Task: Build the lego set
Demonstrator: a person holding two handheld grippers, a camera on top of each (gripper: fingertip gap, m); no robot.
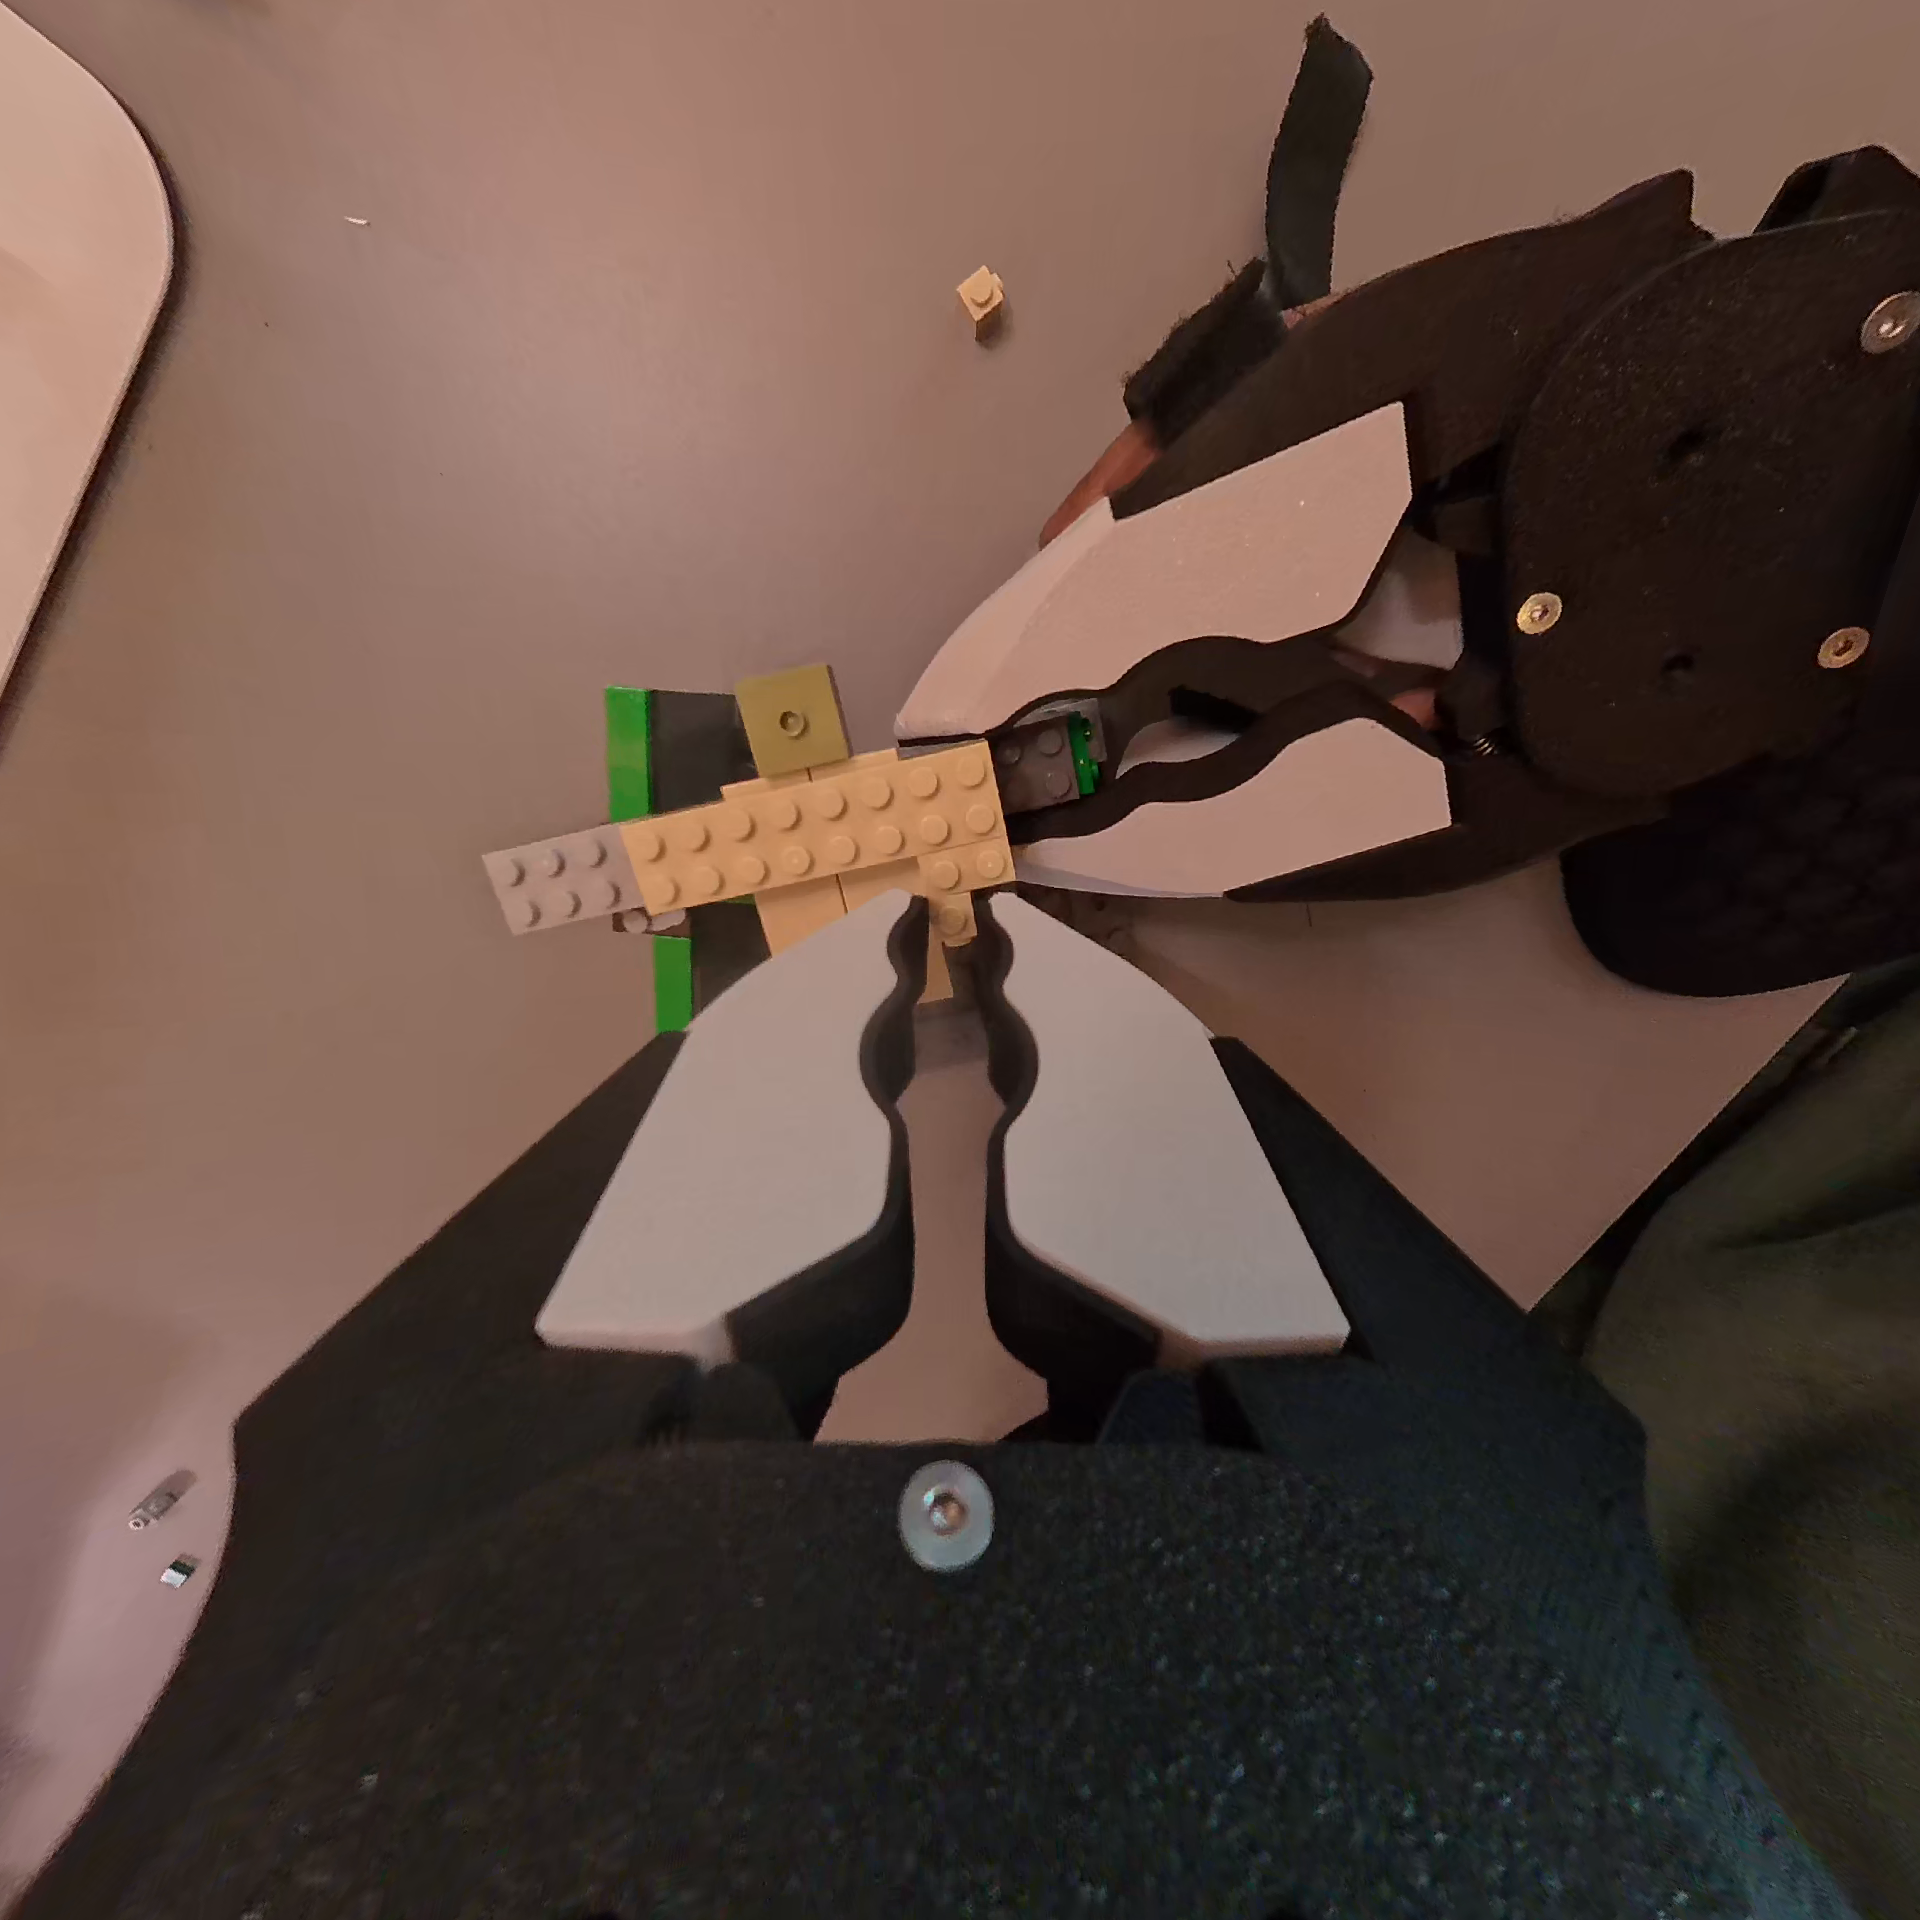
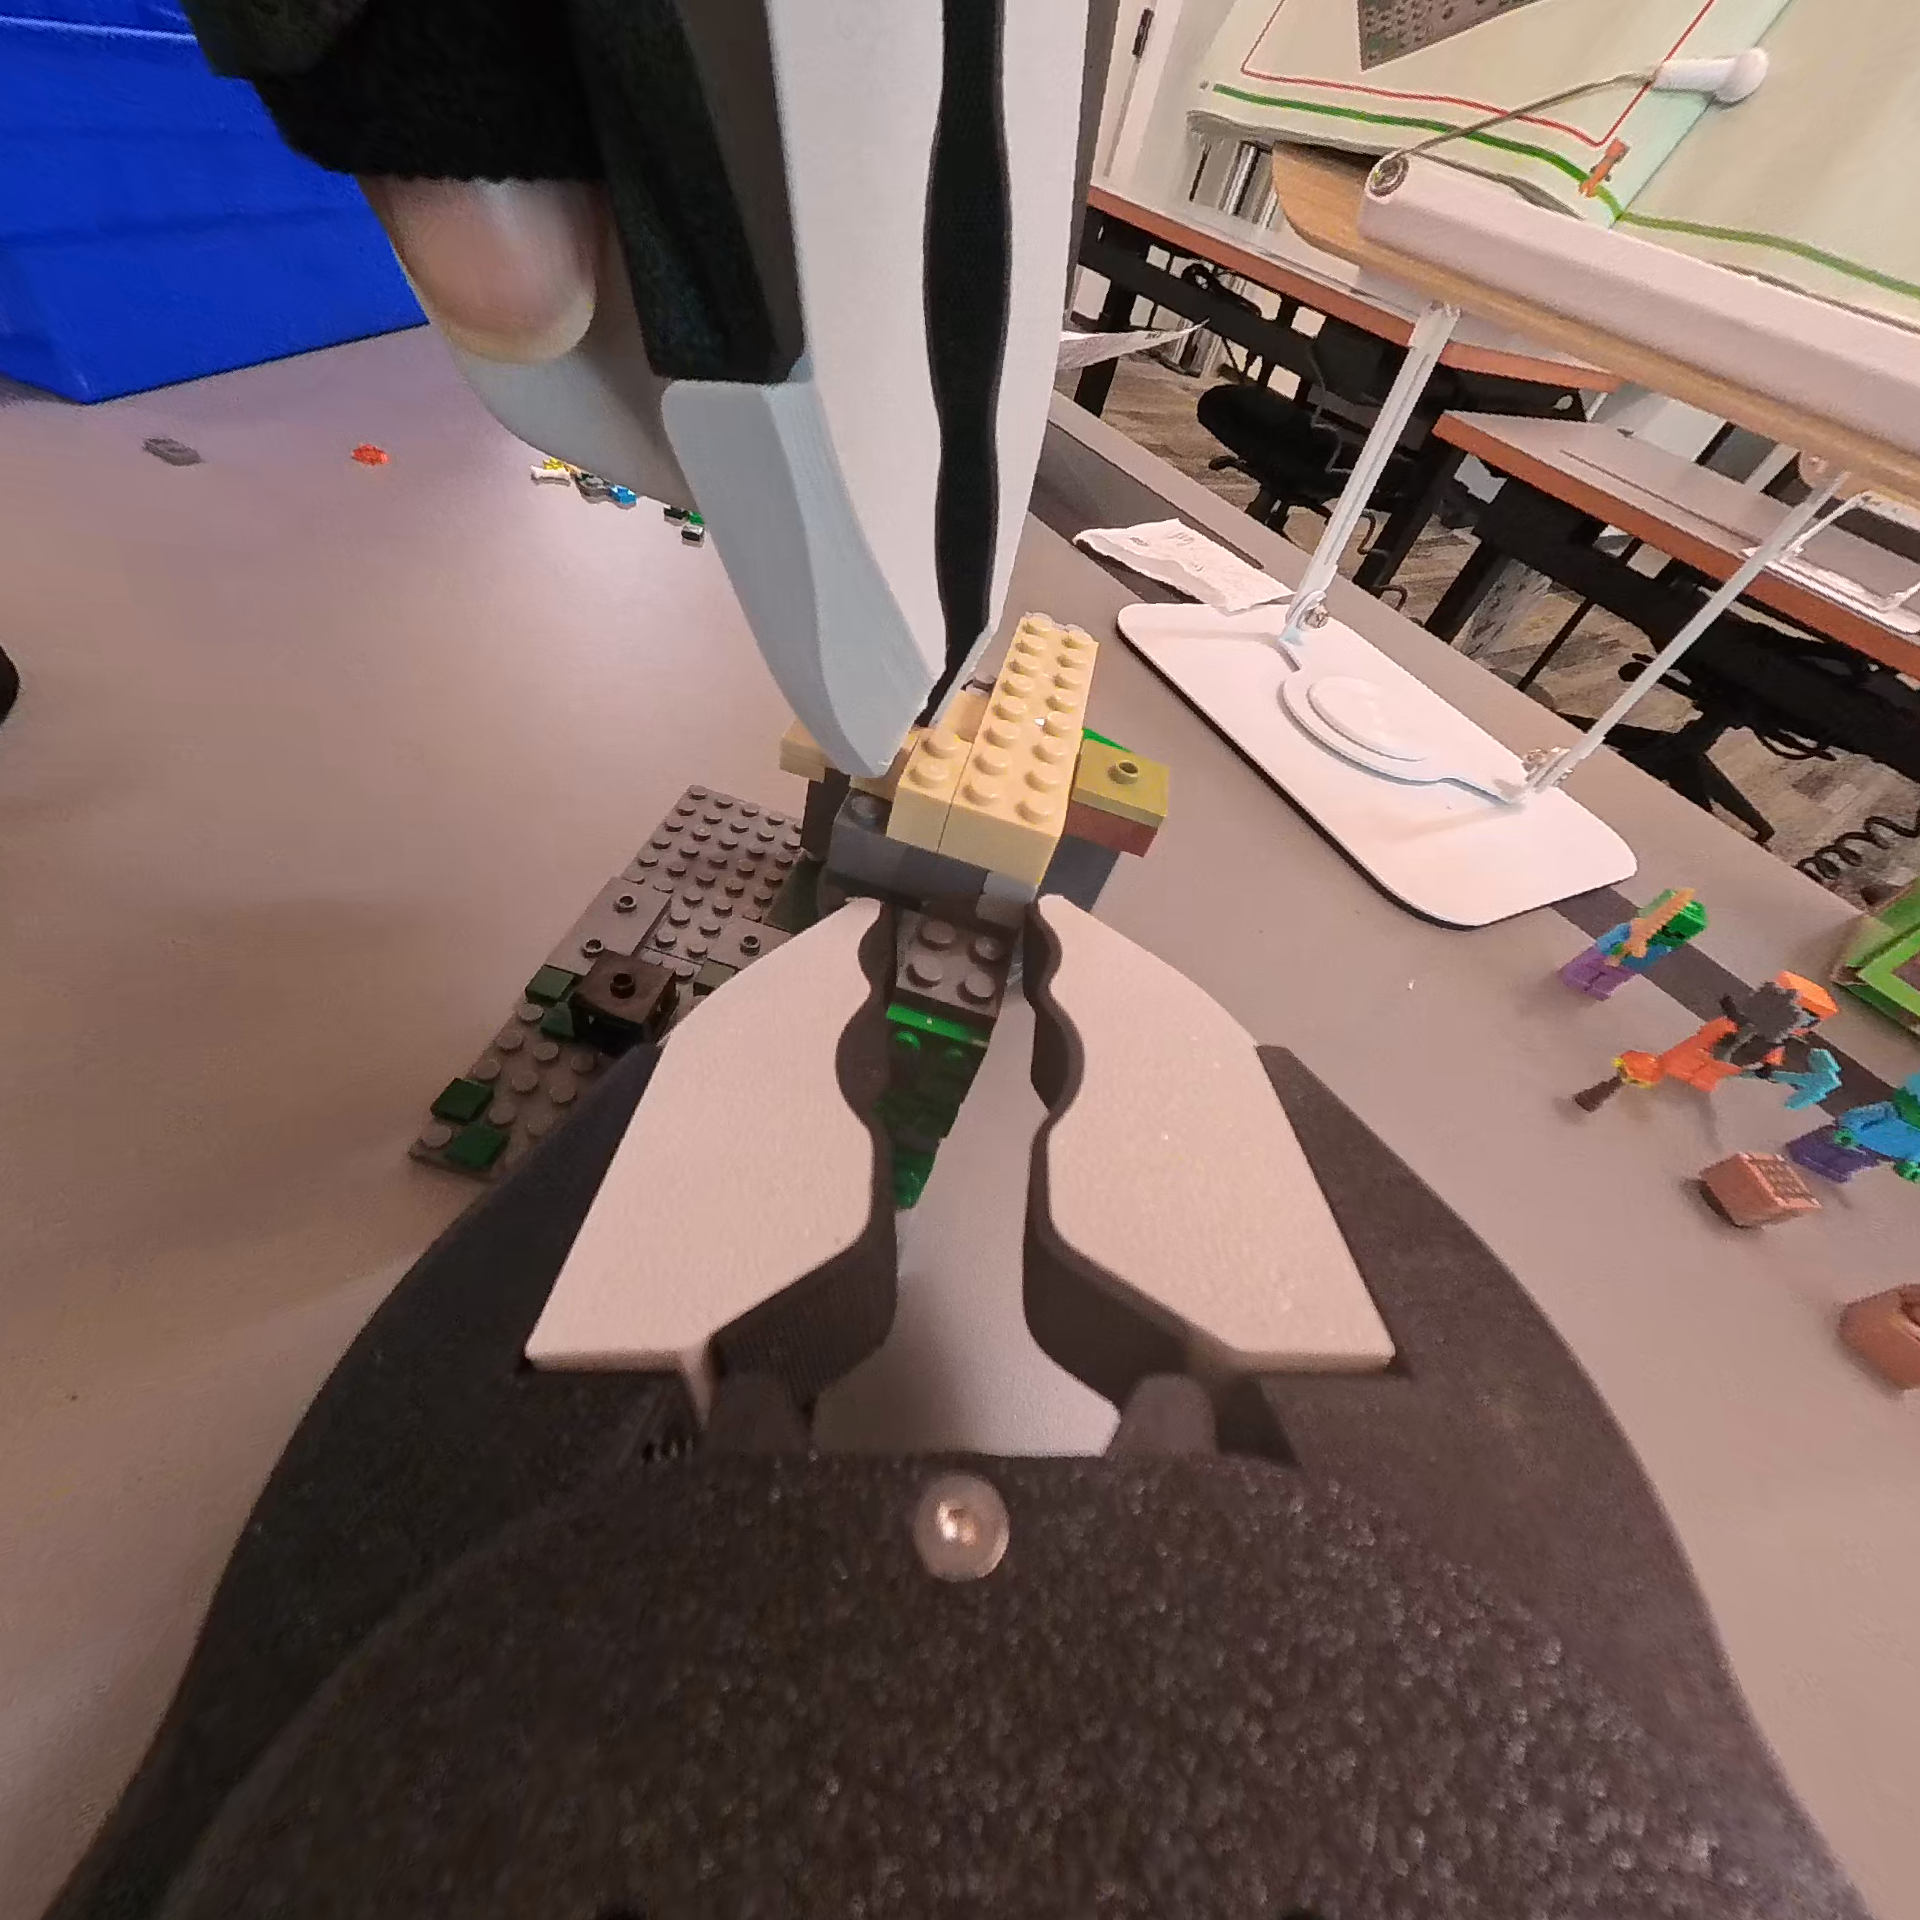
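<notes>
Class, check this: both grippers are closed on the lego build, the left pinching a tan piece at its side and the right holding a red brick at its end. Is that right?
Not quite. The right gripper holds a dark grey brick, not a red one, as the right wrist view shows. The left gripper does pinch a tan piece at the build's side.

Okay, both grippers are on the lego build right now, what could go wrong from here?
The left gripper pinches only a small tan piece at the tan roof's edge; pressing may pop it off. The right gripper clamps just the dark grey end, so the build could pivot or split.
</notes>
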